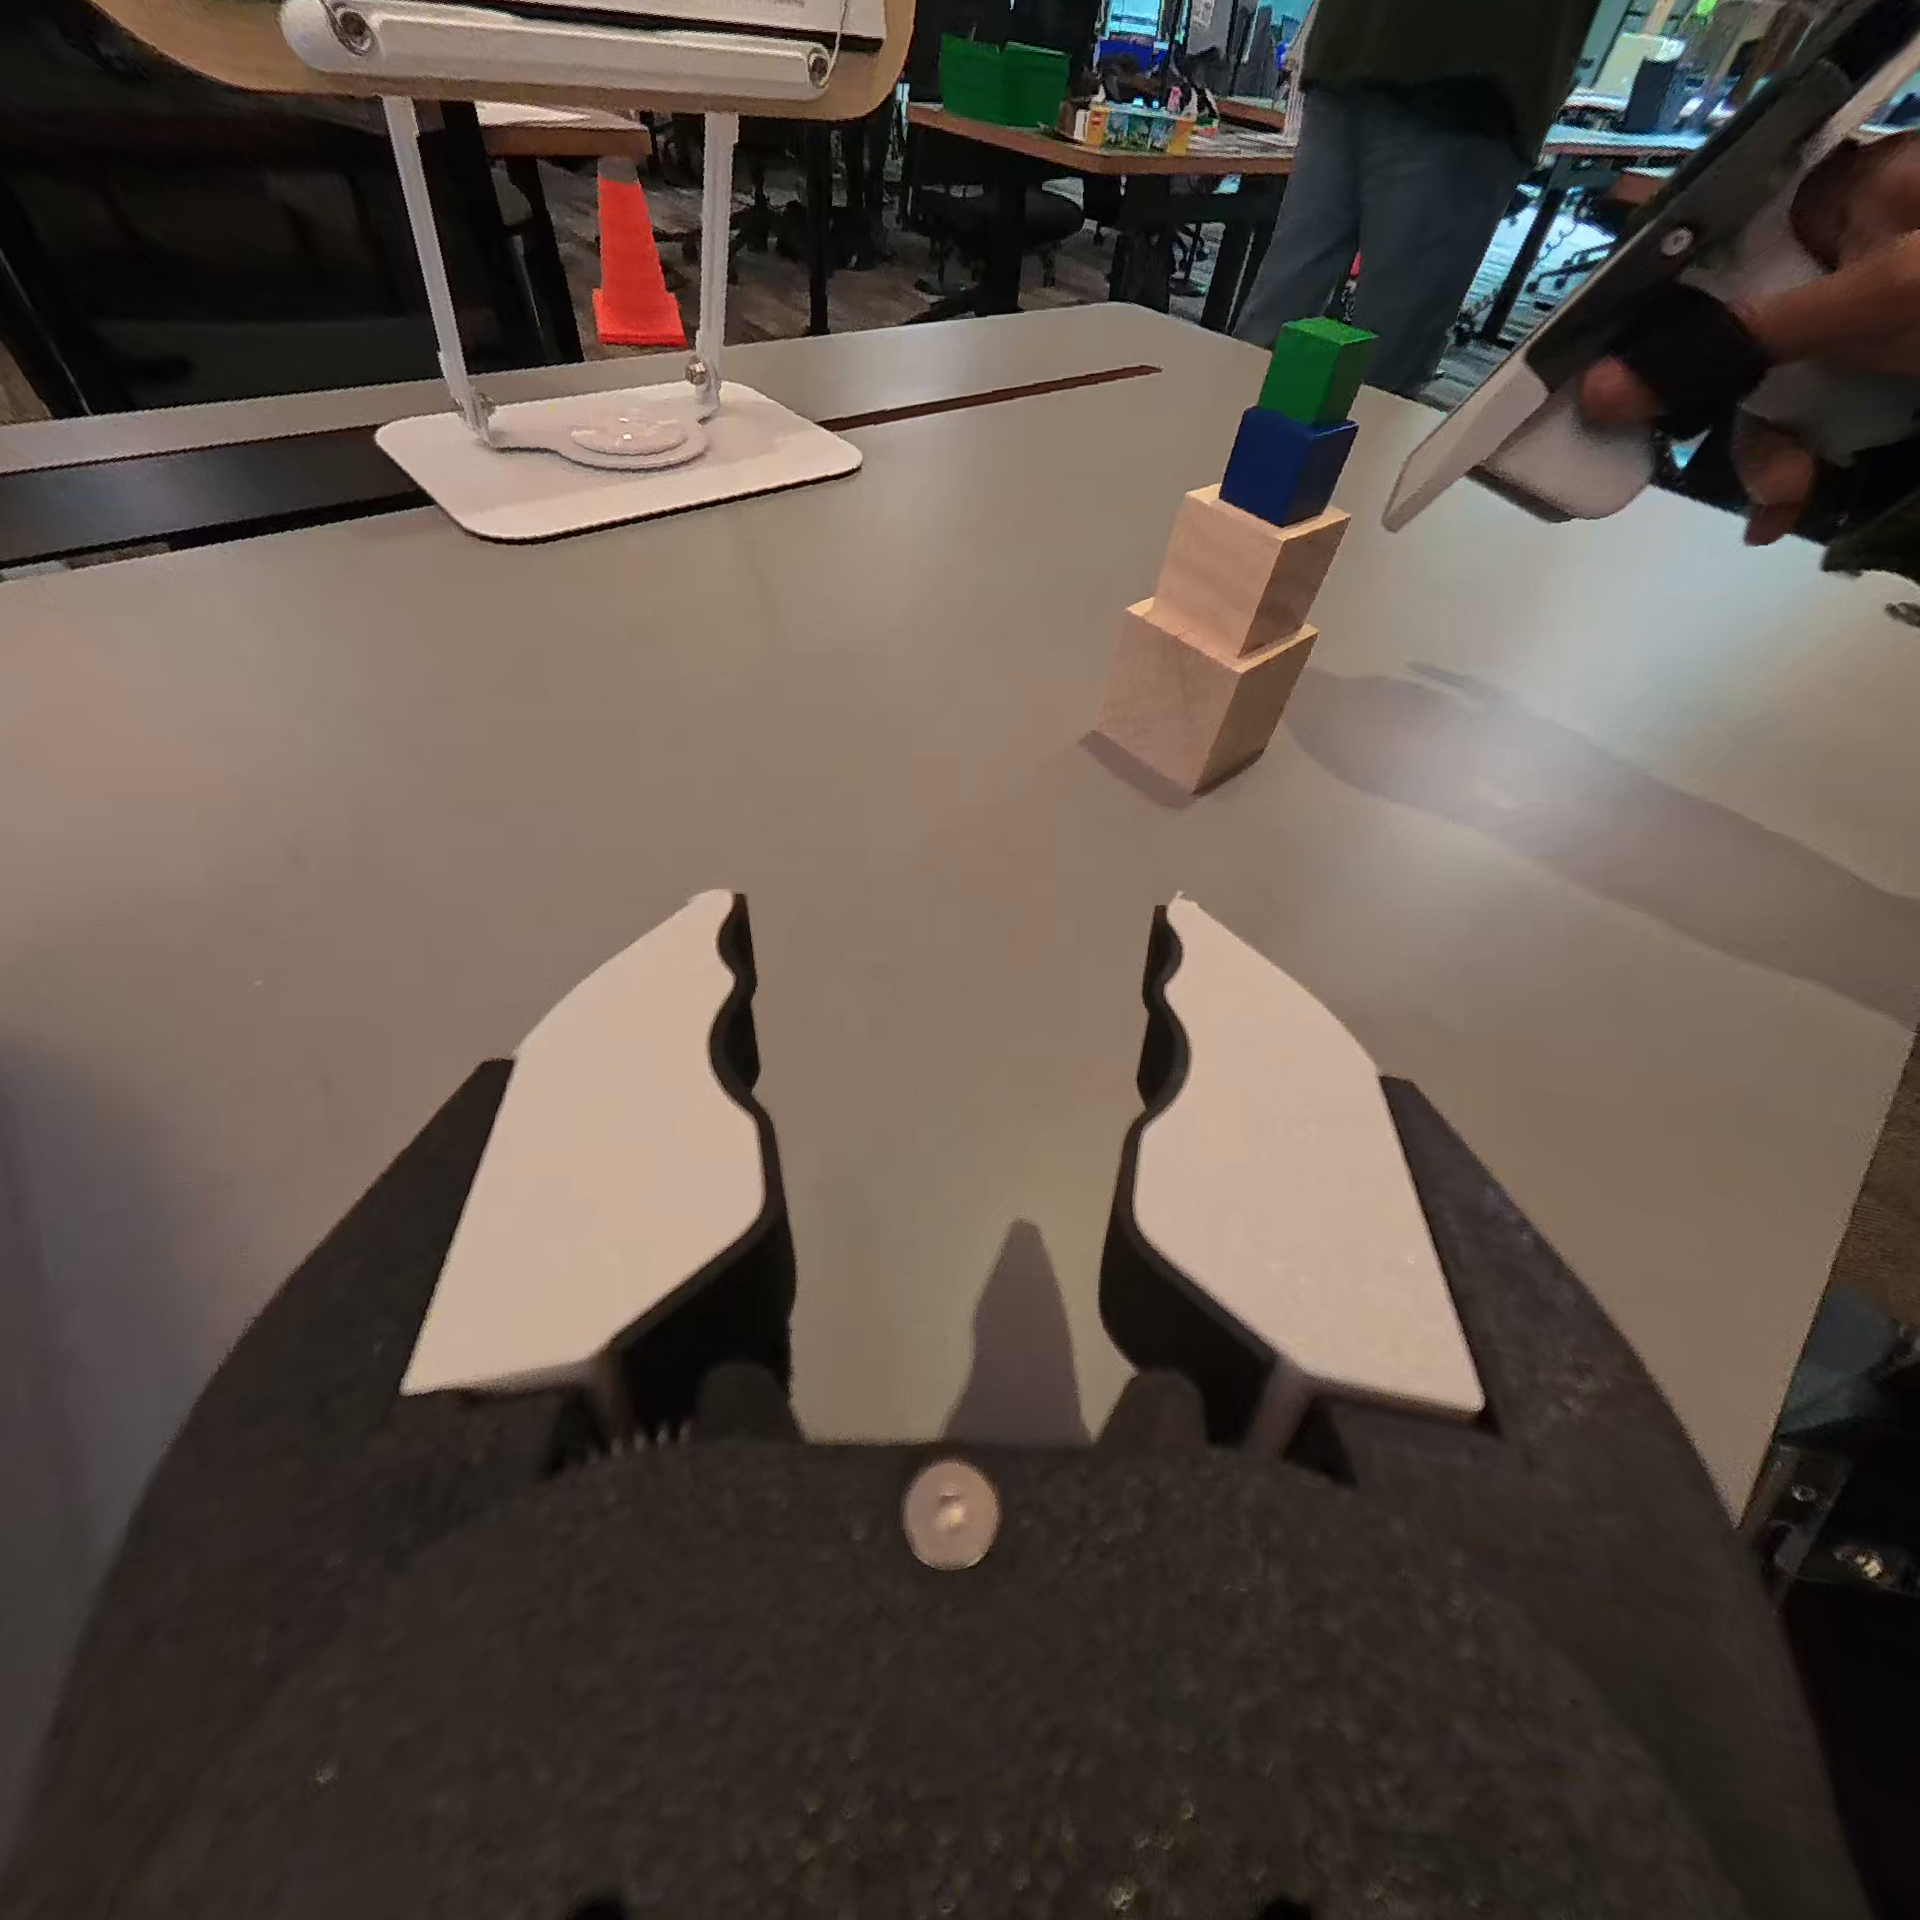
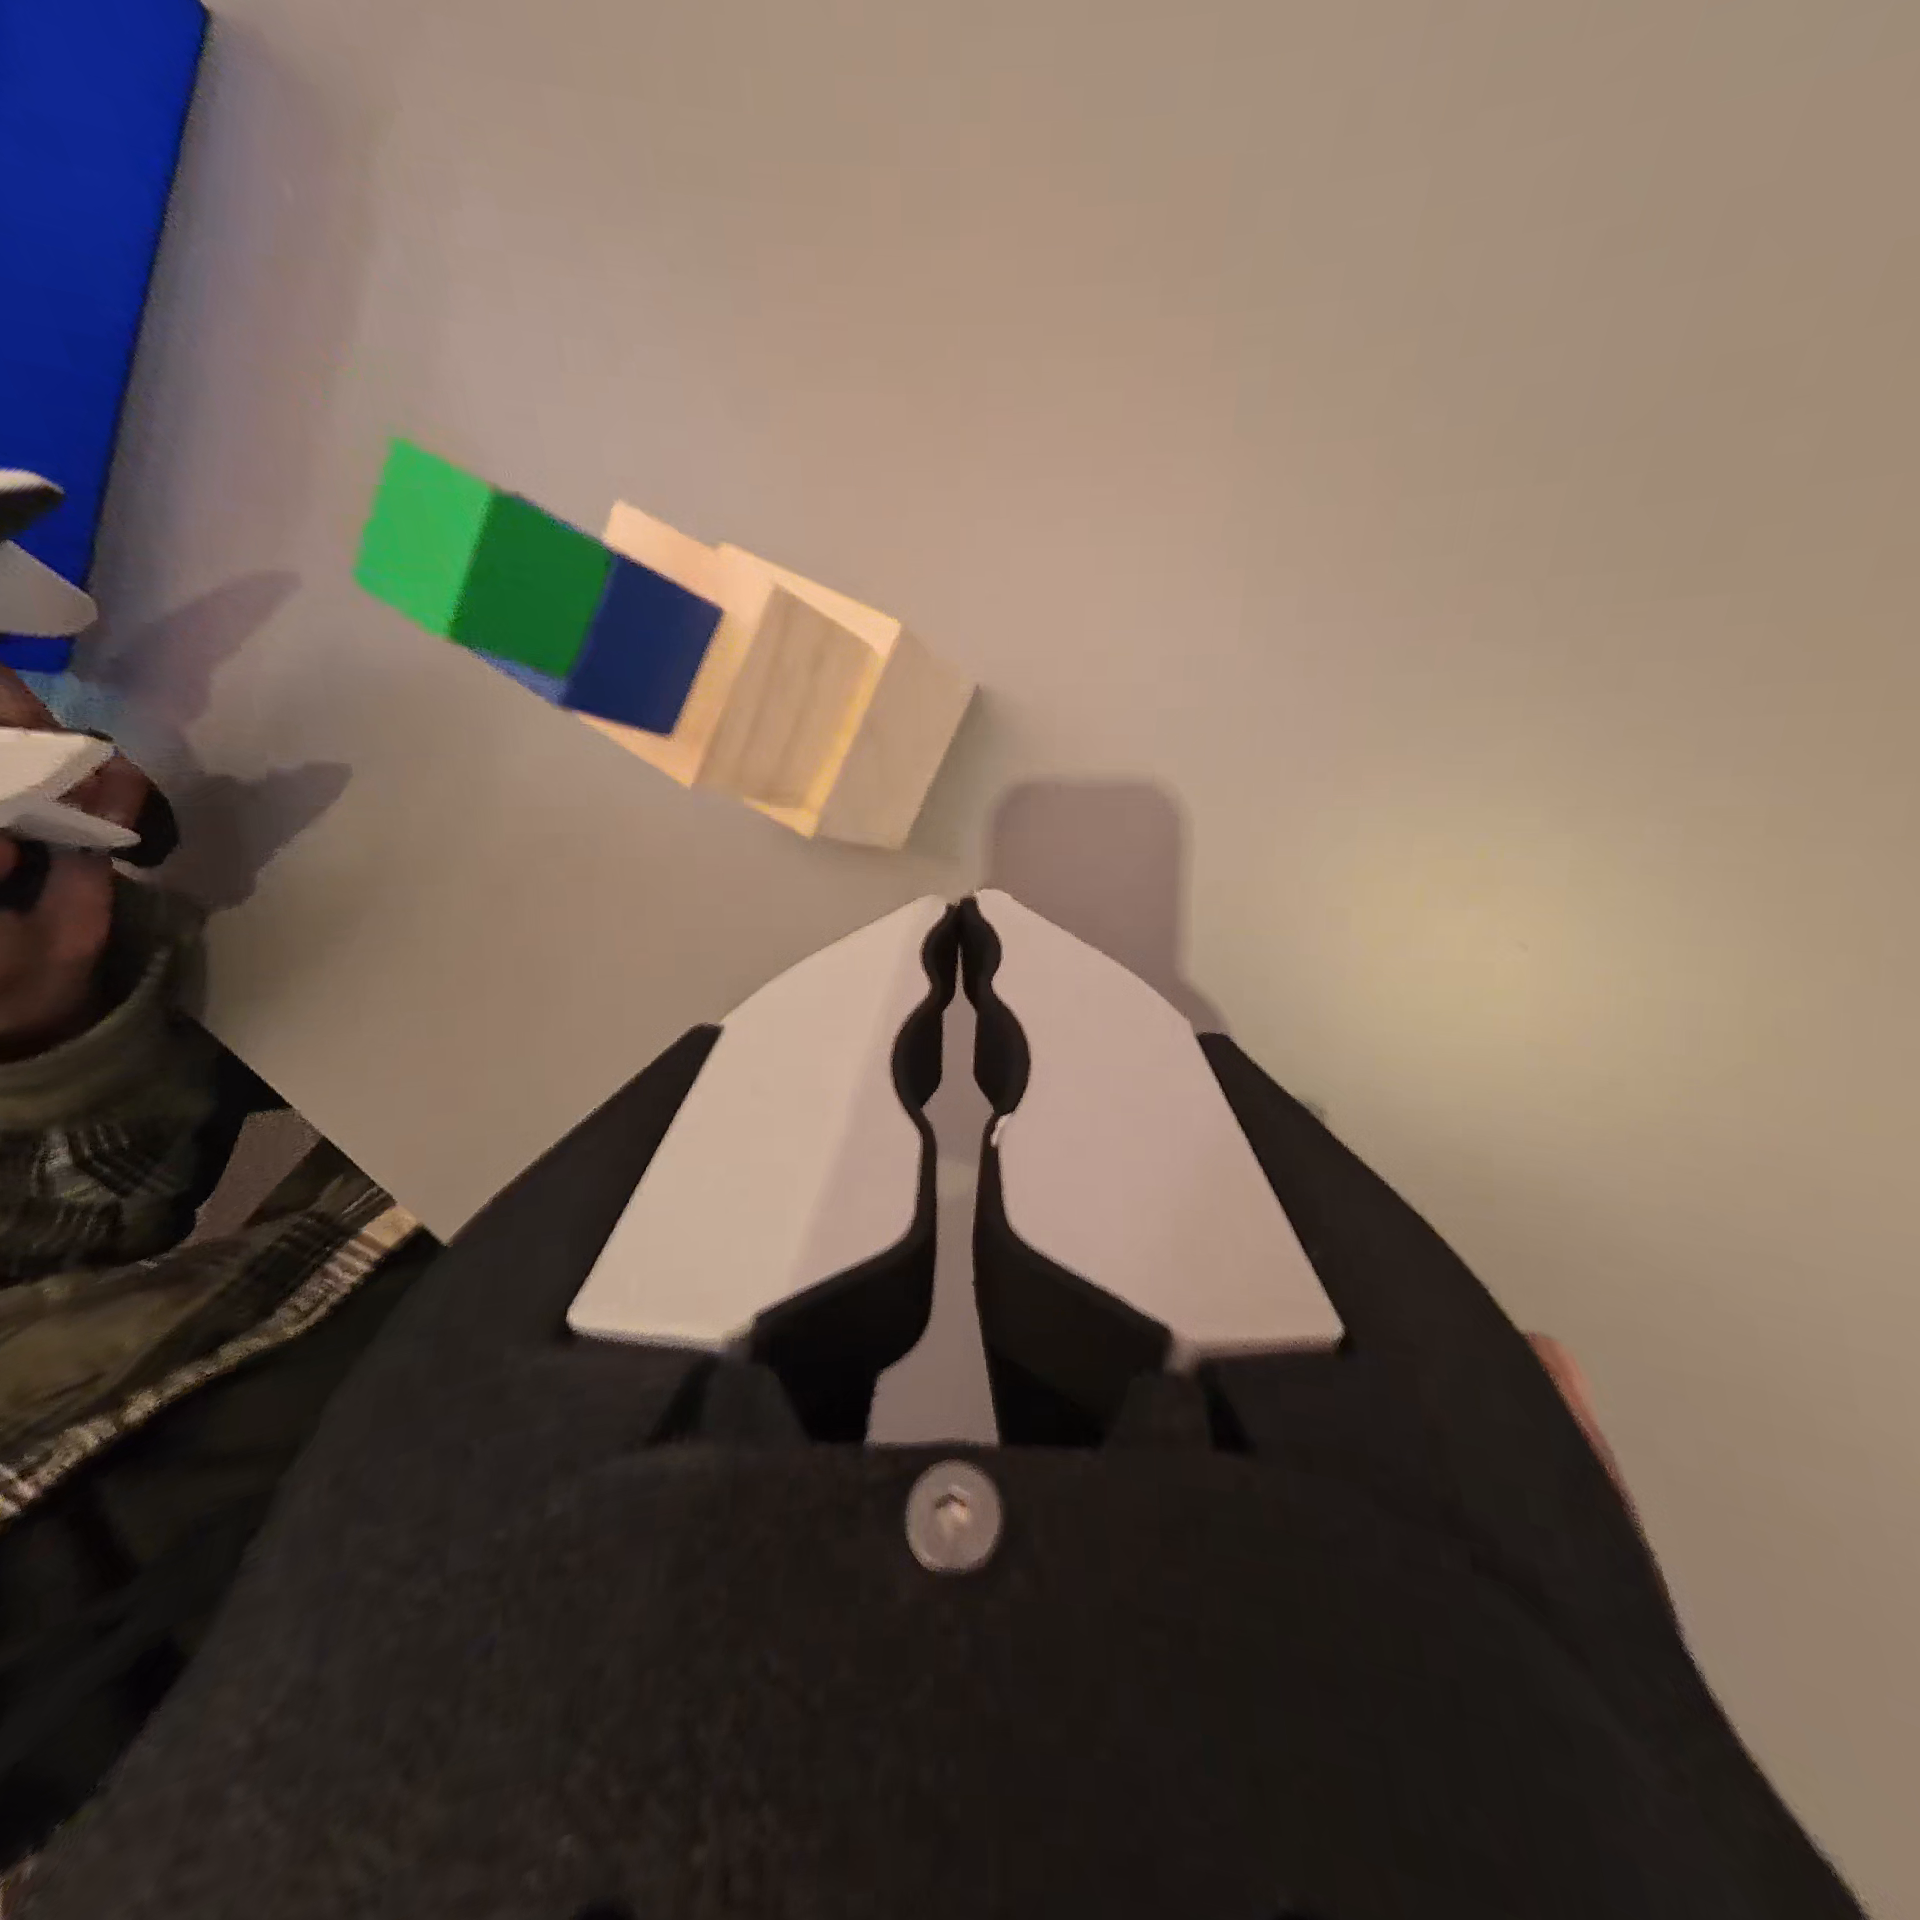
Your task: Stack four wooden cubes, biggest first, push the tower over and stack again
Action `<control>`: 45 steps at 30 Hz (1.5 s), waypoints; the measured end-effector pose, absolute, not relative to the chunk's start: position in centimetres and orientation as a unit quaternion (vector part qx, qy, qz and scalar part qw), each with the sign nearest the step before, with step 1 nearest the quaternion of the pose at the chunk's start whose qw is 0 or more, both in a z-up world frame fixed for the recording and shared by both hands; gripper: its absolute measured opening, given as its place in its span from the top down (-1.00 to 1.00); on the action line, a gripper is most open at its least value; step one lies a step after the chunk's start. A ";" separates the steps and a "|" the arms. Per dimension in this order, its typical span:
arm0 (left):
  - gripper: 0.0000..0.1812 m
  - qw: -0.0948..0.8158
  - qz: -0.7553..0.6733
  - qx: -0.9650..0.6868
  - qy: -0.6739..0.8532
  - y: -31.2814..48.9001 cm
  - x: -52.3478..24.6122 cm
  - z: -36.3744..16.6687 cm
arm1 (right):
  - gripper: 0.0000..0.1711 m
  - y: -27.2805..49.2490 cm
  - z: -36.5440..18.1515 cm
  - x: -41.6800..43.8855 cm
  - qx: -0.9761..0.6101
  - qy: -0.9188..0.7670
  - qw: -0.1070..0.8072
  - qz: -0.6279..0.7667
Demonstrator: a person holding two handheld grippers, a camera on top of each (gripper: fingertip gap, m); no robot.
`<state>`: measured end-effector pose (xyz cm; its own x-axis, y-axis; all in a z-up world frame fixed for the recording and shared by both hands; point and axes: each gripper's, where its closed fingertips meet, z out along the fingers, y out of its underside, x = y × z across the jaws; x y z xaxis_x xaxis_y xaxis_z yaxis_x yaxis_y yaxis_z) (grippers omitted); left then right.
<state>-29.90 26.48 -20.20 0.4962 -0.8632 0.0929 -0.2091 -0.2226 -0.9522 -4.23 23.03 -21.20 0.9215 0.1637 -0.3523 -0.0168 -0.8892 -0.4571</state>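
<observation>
four wooden cubes stacked as a tower on the grey tabletop (image 1: 727, 727), biggest at the bottom: large pale cube (image 1: 1200, 701) at the base, smaller pale cube (image 1: 1247, 577) on it, blue cube (image 1: 1286, 462) next, green cube (image 1: 1314, 369) on top. each cube turned slightly against the one beneath, all touching, tower upright.

left gripper (image 1: 951, 904) low over the tabletop, well short of the tower and to its left, jaws spread wide with nothing between them, bare tabletop showing in the gap.

right gripper (image 2: 964, 902) above the tower, looking down on it, jaws pressed together and empty, tips near the tower's base but apart from it. seen from the left wrist view as a slanted white finger just right of the blue cube, not touching, held by a hand (image 1: 1704, 384) in a dark fingerless glove.

white stand (image 1: 623, 457) with two thin legs far left of the tower, toward the back of the tabletop. orange cone (image 1: 631, 260) on the floor beyond that. blue sheet (image 2: 88, 312) far from the tower at the edge of the right wrist view.
</observation>
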 end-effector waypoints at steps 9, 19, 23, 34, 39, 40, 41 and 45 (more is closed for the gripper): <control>0.25 0.497 -0.356 -0.702 0.366 26.6 -31.1 -19.7 | 1.00 26.4 -21.6 -8.6 -0.956 -0.070 0.215 0.186; 0.25 0.491 -0.358 -0.702 0.371 26.6 -31.0 -20.0 | 1.00 27.9 -21.5 -11.6 -0.953 -0.126 0.212 0.174; 0.25 0.488 -0.354 -0.703 0.377 26.6 -30.9 -20.3 | 1.00 27.9 -21.3 -12.0 -0.951 -0.136 0.218 0.173; 0.26 0.491 -0.358 -0.696 0.383 26.4 -30.8 -20.2 | 0.84 24.1 -19.0 -9.6 -0.918 -0.154 0.316 0.184; 0.26 0.501 -0.334 -0.691 0.399 26.0 -30.6 -19.3 | 0.42 20.4 -18.0 -7.8 -0.875 -0.184 0.413 0.175; 0.25 0.506 -0.326 -0.690 0.402 25.9 -30.6 -19.0 | 0.28 19.7 -17.8 -7.5 -0.861 -0.200 0.437 0.167; 0.25 0.510 -0.320 -0.689 0.403 25.9 -30.6 -18.7 | 0.08 19.1 -17.8 -7.0 -0.849 -0.211 0.460 0.150; 0.22 0.507 -0.312 -0.693 0.407 26.1 -29.7 -17.7 | -0.40 17.5 -18.3 -4.5 -0.835 -0.213 0.497 0.104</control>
<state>-29.67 26.06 -17.67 0.4733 -0.8807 0.0196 -0.2474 -0.1543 -0.9565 -4.51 17.52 -18.28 0.8879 0.4584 0.0375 0.2516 -0.4160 -0.8739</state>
